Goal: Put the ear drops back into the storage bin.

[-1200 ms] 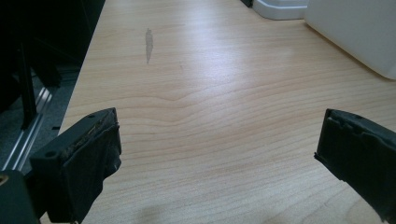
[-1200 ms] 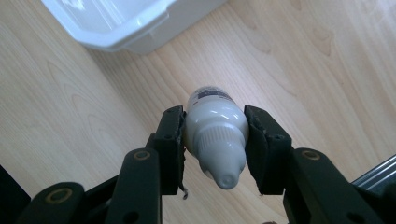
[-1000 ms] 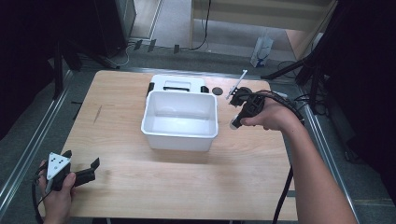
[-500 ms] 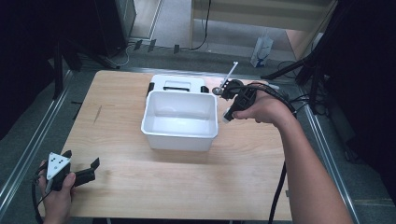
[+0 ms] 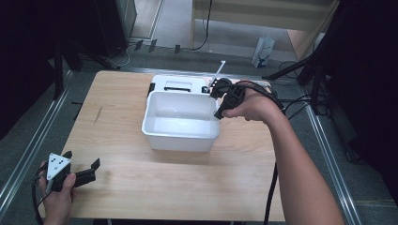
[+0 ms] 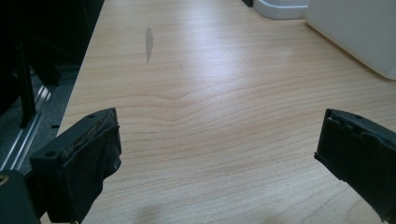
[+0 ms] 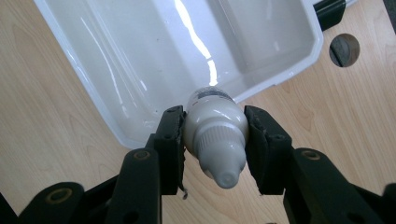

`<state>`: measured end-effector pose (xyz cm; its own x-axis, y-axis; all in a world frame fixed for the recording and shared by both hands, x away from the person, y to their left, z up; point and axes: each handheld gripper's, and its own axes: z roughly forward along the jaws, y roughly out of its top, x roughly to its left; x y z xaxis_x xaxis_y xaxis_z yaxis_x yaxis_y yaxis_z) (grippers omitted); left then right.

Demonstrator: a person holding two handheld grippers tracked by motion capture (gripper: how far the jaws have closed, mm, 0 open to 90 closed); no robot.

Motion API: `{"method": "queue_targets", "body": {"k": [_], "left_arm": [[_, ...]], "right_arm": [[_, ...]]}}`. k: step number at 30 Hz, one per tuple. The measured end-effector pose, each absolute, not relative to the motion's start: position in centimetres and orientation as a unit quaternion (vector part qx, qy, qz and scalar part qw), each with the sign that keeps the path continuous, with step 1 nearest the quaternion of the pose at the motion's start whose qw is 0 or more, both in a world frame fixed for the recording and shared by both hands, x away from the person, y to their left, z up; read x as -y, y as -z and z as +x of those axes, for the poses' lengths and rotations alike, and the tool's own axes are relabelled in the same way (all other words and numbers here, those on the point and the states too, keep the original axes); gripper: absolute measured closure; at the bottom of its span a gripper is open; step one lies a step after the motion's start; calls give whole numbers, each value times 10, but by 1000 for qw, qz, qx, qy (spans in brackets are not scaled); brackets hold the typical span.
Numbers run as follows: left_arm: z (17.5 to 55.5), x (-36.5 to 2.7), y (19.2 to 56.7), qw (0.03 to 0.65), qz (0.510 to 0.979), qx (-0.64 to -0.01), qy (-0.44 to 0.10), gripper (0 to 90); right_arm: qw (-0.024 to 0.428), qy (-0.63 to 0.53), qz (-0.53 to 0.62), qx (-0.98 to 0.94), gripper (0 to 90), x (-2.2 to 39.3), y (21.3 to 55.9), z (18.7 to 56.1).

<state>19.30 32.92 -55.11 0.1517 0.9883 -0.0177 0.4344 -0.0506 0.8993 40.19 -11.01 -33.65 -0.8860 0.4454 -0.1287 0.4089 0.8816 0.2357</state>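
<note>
A: Right gripper [image 7: 214, 140]?
B: Clamped on the bottle [image 7: 215, 135], hanging over the tub's [image 5: 180, 136] right rim, near the desk's [image 5: 155, 187] far edge.
A: Left gripper [image 6: 219, 154]?
B: Jaws wide, nothing in them, parked at the desk's near-left corner.
A: Progress?
B: Pickup done, I'd say. Tub looks bare inside; bottle not in it yet. Left: lower and release.

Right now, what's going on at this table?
A person works with a handheld gripper in each hand. The right gripper has its jaws clamped on a small white squeeze bottle, held at the edge of an empty white plastic tub. The left gripper rests at the near left of the wooden table, jaws open on nothing.
</note>
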Motion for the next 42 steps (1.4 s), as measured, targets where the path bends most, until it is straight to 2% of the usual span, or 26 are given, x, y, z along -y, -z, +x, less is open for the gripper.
{"method": "queue_targets", "body": {"k": [18, 24, 27, 42], "left_arm": [[193, -329, 551, 406, 641, -556, -340, 6], [193, -329, 551, 407, 641, -555, -339, 6], [193, -329, 551, 404, 643, -554, -340, 6], [193, -328, 551, 404, 643, -555, -339, 6]], "right_arm": [[85, -90, 192, -974, 608, 96, 352, 408], [83, -82, 176, -977, 607, 92, 362, 410], [68, -82, 143, -984, 608, 90, 374, 411], [76, -49, 96, -991, 608, 79, 402, 417]]}}
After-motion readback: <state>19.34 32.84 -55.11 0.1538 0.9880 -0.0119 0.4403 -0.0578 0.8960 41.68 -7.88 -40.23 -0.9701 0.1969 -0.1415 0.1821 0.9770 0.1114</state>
